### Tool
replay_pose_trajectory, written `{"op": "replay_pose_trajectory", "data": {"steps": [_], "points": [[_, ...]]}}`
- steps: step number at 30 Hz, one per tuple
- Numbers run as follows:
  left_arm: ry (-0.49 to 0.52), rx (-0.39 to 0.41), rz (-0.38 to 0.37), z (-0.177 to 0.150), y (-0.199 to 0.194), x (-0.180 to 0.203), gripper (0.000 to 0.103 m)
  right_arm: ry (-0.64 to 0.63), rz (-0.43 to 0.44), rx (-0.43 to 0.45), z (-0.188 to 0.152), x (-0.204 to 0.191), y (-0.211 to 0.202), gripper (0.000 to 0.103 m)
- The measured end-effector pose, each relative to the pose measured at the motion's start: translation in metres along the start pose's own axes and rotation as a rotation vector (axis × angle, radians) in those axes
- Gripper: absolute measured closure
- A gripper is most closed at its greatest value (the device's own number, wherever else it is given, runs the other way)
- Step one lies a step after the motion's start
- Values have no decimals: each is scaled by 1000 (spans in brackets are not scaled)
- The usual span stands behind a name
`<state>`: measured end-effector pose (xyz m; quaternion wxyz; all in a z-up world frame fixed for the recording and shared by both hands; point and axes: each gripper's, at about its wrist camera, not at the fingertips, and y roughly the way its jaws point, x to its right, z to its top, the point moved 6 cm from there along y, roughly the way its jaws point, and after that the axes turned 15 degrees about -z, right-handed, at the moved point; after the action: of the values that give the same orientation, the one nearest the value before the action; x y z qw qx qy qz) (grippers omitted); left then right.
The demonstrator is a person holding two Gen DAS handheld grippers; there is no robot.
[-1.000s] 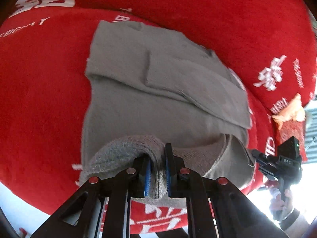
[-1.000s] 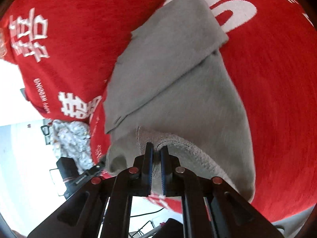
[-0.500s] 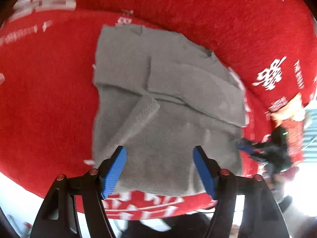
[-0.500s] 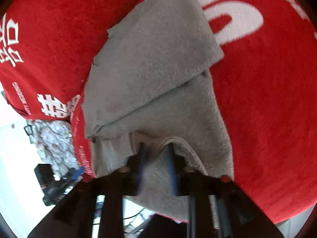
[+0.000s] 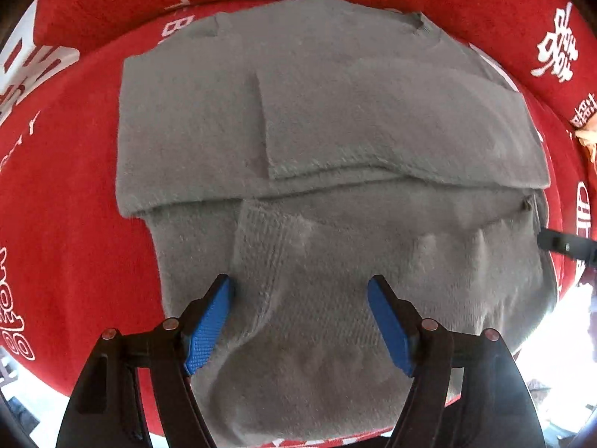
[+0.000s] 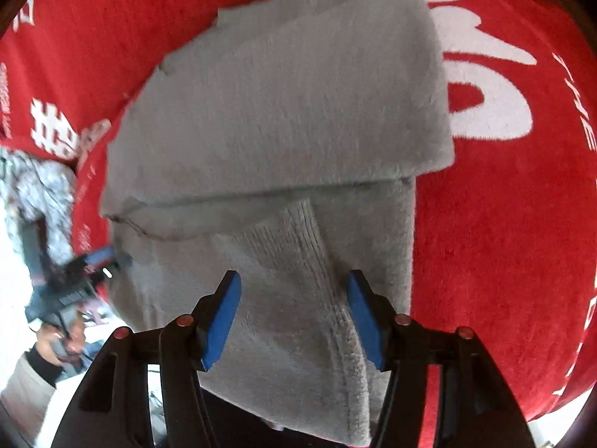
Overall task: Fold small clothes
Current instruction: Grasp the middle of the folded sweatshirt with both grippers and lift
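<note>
A small grey knit garment (image 5: pixel 335 156) lies folded on a red cloth (image 5: pixel 67 231) with white lettering. Its ribbed hem is turned up over the lower part, and folded layers lie across the far half. My left gripper (image 5: pixel 300 321) is open just above the hem, its blue pads on either side of the ribbed band, holding nothing. In the right wrist view the same garment (image 6: pixel 283 112) fills the middle. My right gripper (image 6: pixel 293 317) is open over the ribbed hem and empty. The right gripper's tip shows at the left view's right edge (image 5: pixel 563 246).
The red cloth (image 6: pixel 522 224) covers the surface all round the garment. A patterned white cloth (image 6: pixel 33 194) lies off the left edge in the right wrist view. An orange item (image 5: pixel 587 138) sits at the far right of the left view. The surface's near edge runs just below both grippers.
Both grippers were shut on the garment's hem a second ago. They carried it forward, opened and let it drop. The hem now lies flat on the garment.
</note>
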<state>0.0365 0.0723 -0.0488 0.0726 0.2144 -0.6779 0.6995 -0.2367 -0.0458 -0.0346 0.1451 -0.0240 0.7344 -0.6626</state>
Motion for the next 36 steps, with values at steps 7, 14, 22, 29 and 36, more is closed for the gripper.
{"op": "replay_pose_trajectory", "data": {"steps": [7, 14, 22, 29, 36], "points": [[-12, -35, -48, -3, 2, -17, 28, 25, -61, 38, -5, 2, -3, 40], [47, -36, -68, -7, -5, -15, 88, -37, -241, 40, -12, -15, 2, 90], [70, 77, -179, -14, -71, -2, 95, -44, -265, 142, -17, -26, -51, 96], [90, 213, -231, 23, -141, 4, 95, -56, -249, 325, 24, -34, -129, 97], [96, 362, -163, 106, -148, -1, 95, -98, -277, 428, 116, -51, -143, 97]]}}
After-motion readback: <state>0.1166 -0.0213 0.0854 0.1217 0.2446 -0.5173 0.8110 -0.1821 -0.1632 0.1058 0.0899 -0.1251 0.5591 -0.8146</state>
